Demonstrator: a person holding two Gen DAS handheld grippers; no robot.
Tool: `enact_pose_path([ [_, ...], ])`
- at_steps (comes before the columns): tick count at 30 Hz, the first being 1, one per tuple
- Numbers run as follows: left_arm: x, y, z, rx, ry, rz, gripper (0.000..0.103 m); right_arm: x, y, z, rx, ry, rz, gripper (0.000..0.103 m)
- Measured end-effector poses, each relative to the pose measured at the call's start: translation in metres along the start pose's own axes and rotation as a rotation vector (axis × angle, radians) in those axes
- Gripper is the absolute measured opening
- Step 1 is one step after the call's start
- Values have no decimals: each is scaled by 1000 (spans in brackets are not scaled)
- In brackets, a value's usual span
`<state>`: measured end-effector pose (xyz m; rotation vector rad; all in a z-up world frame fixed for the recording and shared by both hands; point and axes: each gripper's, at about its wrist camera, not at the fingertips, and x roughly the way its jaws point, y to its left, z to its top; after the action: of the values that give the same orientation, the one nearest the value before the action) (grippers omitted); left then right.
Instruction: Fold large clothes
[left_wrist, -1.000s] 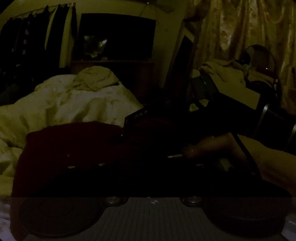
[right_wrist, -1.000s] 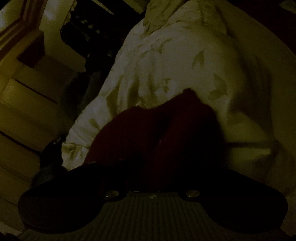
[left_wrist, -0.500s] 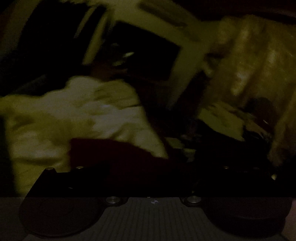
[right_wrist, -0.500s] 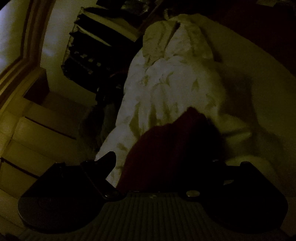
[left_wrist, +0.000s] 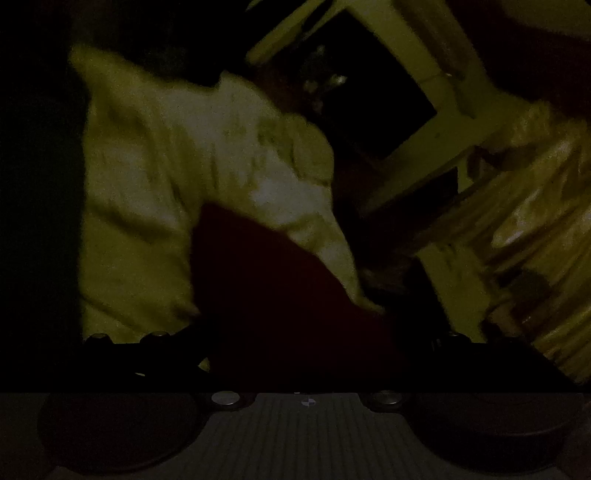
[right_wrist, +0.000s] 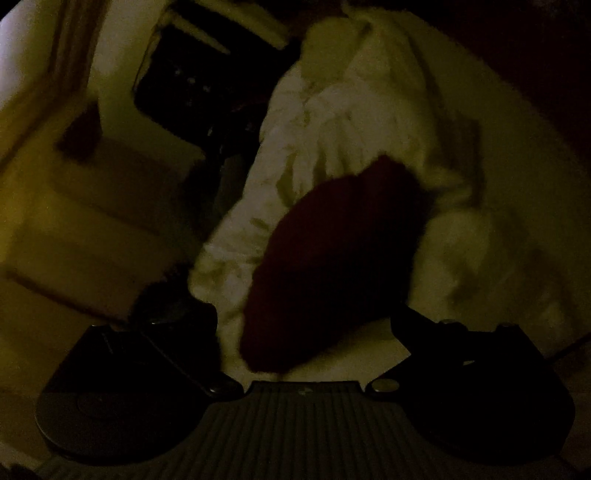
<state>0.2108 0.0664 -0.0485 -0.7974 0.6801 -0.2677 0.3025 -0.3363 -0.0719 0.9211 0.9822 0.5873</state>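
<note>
Now right claw (right_wrist: 306, 332) opening, empty.

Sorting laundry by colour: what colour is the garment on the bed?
Dark red garment, clearest in the right wrist view.

Dark red garment (right_wrist: 332, 266) bunched; lying on pale quilt (right_wrist: 332, 122)
</note>
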Motion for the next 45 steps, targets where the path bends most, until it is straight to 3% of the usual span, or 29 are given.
enact_pose_path([
  [2,20,11,2,-71,46,-27,103,16,-20,3,128,12,54,100],
  [6,61,31,2,-94,115,71,103,36,-46,9,247,-6,112,102],
  [8,76,31,0,-77,121,145,103,45,-56,14,289,-9,158,102],
  [9,81,30,0,-55,114,141,103,50,-58,18,290,-7,163,102],
  [11,91,27,1,-29,119,114,103,59,-60,24,262,-3,136,102],
  [16,114,23,1,-8,122,168,103,88,-54,33,191,11,85,103],
  [19,119,14,-6,75,108,228,103,97,-36,30,84,11,-4,102],
  [22,119,8,-11,128,91,265,103,103,-9,17,-152,-13,-155,85],
  [26,114,0,-14,184,77,280,103,101,-12,7,-187,-67,-180,69],
  [35,89,-35,-25,318,4,292,103,83,7,-14,-278,-143,-213,54],
  [41,36,-71,-31,397,-108,242,103,55,49,-49,-441,-235,-249,50],
  [45,-17,-94,-29,419,-209,202,103,28,88,-80,-558,-294,-214,46],
])
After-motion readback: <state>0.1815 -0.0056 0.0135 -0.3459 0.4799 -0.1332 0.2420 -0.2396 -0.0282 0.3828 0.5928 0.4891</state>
